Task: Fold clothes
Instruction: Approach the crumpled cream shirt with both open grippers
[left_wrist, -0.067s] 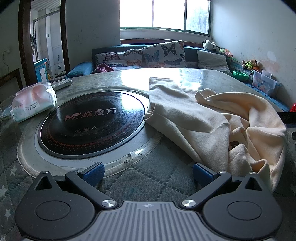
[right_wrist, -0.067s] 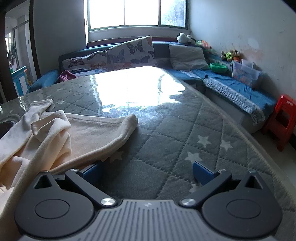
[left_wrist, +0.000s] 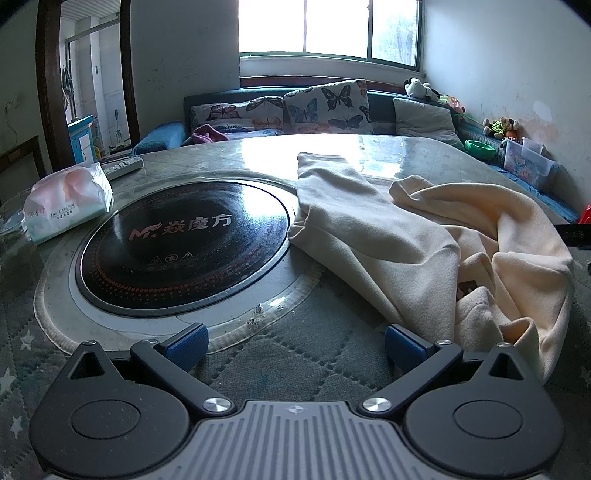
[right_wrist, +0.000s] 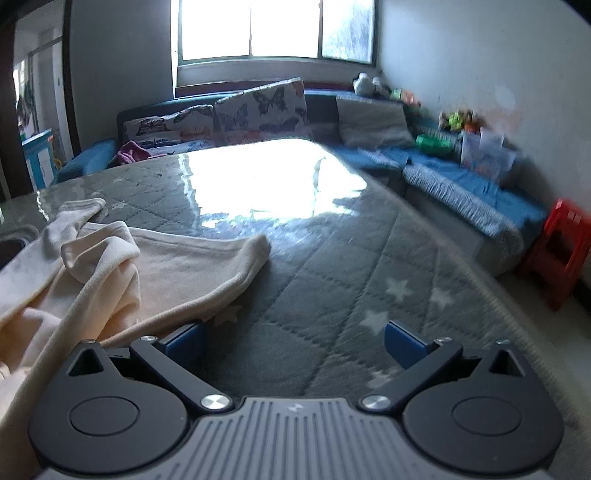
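Left gripper (left_wrist: 293, 343): jaws apart, nothing held | right gripper (right_wrist: 293, 341): jaws apart (garment edge beside left finger) | cream garment (left_wrist: 424, 236): crumpled on worktop (right_wrist: 332, 280)

1 cream garment (left_wrist: 424, 236) lies ahead-right of the left gripper (left_wrist: 293, 341); ahead-left sit 1 round cooktop (left_wrist: 184, 236), 1 tissue pack (left_wrist: 68, 201) and 1 remote (left_wrist: 122, 167). Beyond: 2 butterfly cushions (left_wrist: 327, 107), 1 red stool (right_wrist: 561, 251).
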